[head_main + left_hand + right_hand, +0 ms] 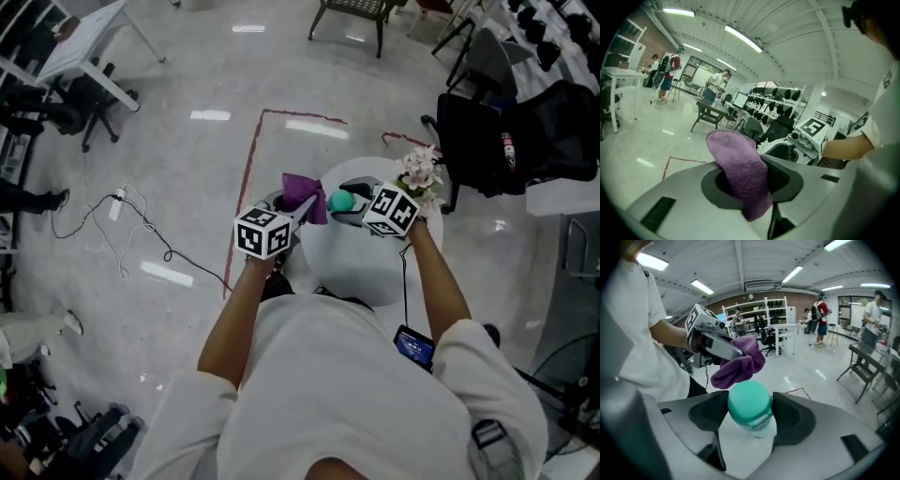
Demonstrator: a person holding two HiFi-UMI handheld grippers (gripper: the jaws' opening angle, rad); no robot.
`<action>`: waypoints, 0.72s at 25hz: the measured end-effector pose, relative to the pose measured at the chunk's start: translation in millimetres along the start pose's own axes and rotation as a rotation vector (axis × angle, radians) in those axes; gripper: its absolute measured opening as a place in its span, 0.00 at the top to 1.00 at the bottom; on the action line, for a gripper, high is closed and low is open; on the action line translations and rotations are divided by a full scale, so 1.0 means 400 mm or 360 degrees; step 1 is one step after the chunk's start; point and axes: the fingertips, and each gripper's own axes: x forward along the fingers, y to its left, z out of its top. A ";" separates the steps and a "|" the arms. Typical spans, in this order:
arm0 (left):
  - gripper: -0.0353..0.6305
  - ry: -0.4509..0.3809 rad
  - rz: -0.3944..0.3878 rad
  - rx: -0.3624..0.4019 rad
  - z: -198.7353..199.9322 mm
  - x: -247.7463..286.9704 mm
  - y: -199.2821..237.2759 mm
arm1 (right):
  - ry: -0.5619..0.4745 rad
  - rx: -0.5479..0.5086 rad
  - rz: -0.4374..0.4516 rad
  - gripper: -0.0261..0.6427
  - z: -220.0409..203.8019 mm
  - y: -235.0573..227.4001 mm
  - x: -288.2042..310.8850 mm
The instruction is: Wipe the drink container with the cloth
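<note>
Shoulders in a white shirt [347, 394] filled the bottom of the head view, both arms reaching over the round white desk [361, 267]. Left claw [750, 185] was clamped on a purple cloth [738, 161] that stuck up between its jaws. Right claw [750, 411] held the drink container [749, 405] by its teal cap, both pads against it, above the desk. Cloth hung just beside the cap; contact was unclear. Pale flowers [419, 171] stood at the desk's far right edge.

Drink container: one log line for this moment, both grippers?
left gripper: shut on cloth | right gripper: shut on drink container | cloth: held close beside drink container, contact unclear
</note>
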 end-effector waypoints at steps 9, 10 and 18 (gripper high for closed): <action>0.76 0.0227 -0.0257 0.0174 -0.030 0.137 0.009 | -0.0217 0.0480 -0.0619 0.51 -0.018 -0.036 -0.027; 0.76 0.0247 -0.0288 0.0170 -0.036 0.148 0.016 | -0.0219 0.0523 -0.0665 0.51 -0.016 -0.036 -0.026; 0.76 0.0390 -0.0512 0.0182 -0.080 0.229 0.052 | -0.0254 0.0840 -0.1023 0.51 -0.018 -0.053 -0.028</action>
